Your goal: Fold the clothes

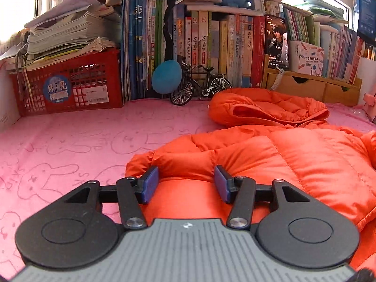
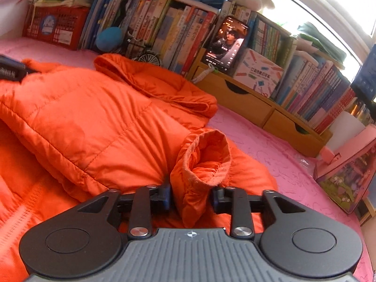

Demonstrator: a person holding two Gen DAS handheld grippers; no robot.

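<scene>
An orange puffer jacket lies spread on a pink bunny-print cover, its hood toward the bookshelf. My left gripper is open, and its blue pads stand on either side of a puffy fold at the jacket's left edge. In the right wrist view the jacket fills the left side, with the hood behind it. My right gripper is shut on the sleeve, and the cuff stands up, open-mouthed, just past the fingers. A black sprung part of the left tool rests at the jacket's far edge.
Along the back stand a red crate piled with papers, a row of books, a model bicycle, a lit phone and a wooden drawer unit. A pink box sits at the right. Bare pink cover lies to the left.
</scene>
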